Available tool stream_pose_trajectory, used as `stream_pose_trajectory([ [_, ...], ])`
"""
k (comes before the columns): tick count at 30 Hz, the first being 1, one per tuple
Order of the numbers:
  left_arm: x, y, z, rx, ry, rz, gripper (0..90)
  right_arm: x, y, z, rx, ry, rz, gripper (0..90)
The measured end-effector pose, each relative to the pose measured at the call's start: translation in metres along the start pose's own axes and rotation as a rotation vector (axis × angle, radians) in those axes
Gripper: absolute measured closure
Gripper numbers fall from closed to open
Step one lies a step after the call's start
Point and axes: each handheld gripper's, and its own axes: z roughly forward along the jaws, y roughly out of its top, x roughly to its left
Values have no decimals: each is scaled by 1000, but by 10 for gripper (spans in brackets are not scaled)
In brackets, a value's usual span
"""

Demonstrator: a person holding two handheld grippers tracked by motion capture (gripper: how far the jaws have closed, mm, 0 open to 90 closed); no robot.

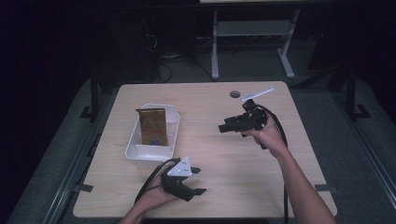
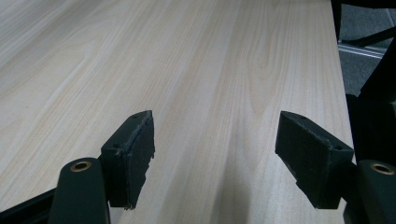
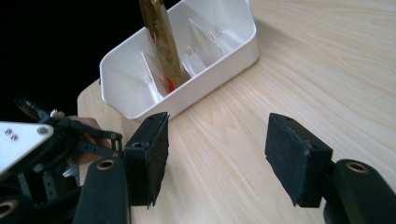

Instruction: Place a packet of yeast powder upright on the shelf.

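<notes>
From above, my left gripper (image 1: 198, 181) sits at the near edge of the table (image 1: 219, 186), my right gripper (image 1: 223, 127) is up mid-table, and the brown packet (image 1: 152, 125) stands in the white bin (image 1: 173, 135). Left gripper view: jaws wide apart, holding nothing, just wood below. Right gripper view: jaws also spread and empty, aimed toward the bin (image 3: 224, 60) and packet (image 3: 163, 46).

A white plastic divided bin (image 1: 135, 151) sits on the left half of the light wooden table (image 1: 215, 154), and a gold foil packet (image 1: 152, 123) stands upright inside it. A small dark round disc (image 1: 235, 94) lies near the table's far edge, well right of the bin.
</notes>
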Motion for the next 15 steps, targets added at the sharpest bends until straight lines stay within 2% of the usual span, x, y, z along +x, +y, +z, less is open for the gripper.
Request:
stream_pose_trajectory([
  [15,1,0,0,-6,8,-16,245,-1,-31,-21,-3,-16,25,380],
])
